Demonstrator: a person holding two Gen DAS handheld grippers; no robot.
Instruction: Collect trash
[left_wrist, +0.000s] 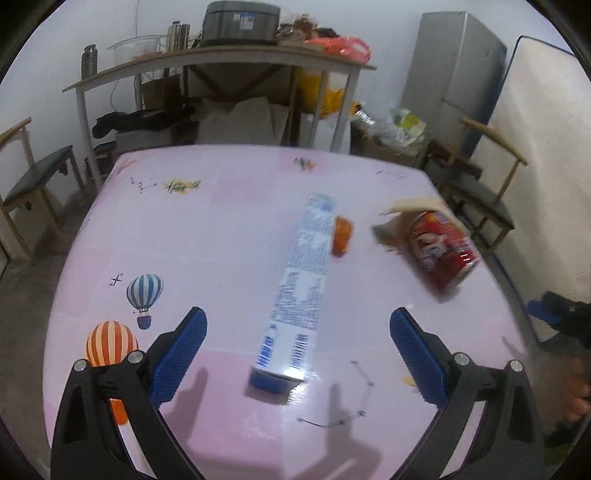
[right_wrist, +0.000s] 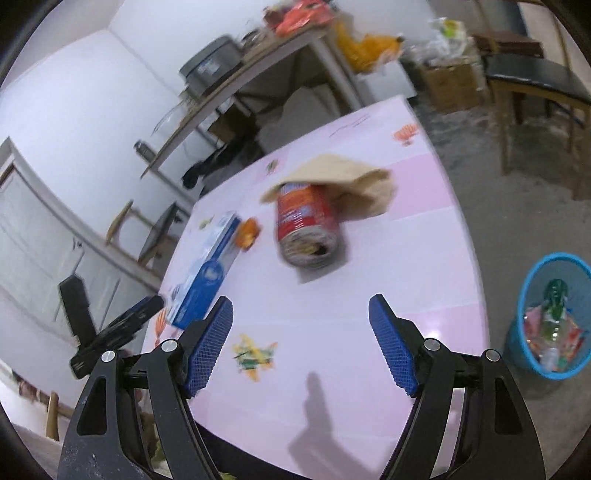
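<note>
Right wrist: bin (right_wrist: 524, 295) on the floor already holds trash; box (right_wrist: 207, 273), can (right_wrist: 306, 229), peel (right_wrist: 248, 229) and paper (right_wrist: 354, 181) remain on table (right_wrist: 424, 258). Both grippers (left_wrist: 297, 345) (right_wrist: 301, 339) spread, empty.

Box (left_wrist: 299, 284) left of can (left_wrist: 441, 249) on table (left_wrist: 207, 236)

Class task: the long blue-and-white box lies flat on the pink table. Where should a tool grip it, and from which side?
Grip the long box across its narrow width, near the blue end facing the left tool. It lies lengthwise between the open fingers, so coming from above and closing on its two long sides probably suits best.
</note>
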